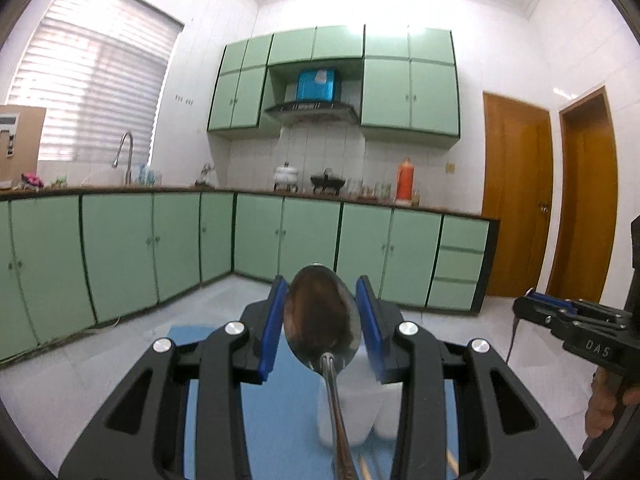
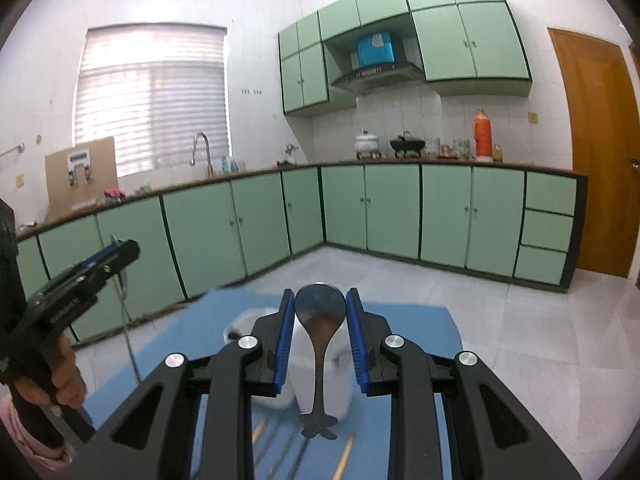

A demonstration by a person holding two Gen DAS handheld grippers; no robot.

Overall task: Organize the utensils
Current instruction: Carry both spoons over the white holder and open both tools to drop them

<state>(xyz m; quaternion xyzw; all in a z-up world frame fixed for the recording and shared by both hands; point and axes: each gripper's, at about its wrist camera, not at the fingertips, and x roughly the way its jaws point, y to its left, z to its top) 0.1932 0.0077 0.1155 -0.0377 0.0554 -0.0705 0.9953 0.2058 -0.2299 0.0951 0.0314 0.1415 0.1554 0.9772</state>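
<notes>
in my left hand the left gripper is clamped on a large metal spoon. its bowl stands up between the two blue pads, touching both, and its handle runs down toward six o'clock, out of the bottom of the left wrist view. below the jaws lies a blue mat, and on it a white cup at about five o'clock from the spoon bowl. thin wooden sticks, possibly chopsticks, show at the lower edge near six o'clock; they are too cropped to tell. at three o'clock in that view my other tool is seen side on, with my fingers around its grip.

in my right hand the right gripper is clamped on a small dark spoon. its rounded bowl sits between the blue pads, touching both, and its short handle hangs toward six o'clock, ending in a flared, petal-like tip. behind it on the blue mat stands a white cup, with a second white cup at ten o'clock from it, partly hidden by the left jaw. pale sticks lie on the mat near six o'clock, blurred. at nine o'clock my left tool shows side on, a thin utensil handle hanging from its tip.

beyond the mat: white tiled floor, green cabinets, a countertop with pots and an orange flask, and wooden doors at three o'clock.
</notes>
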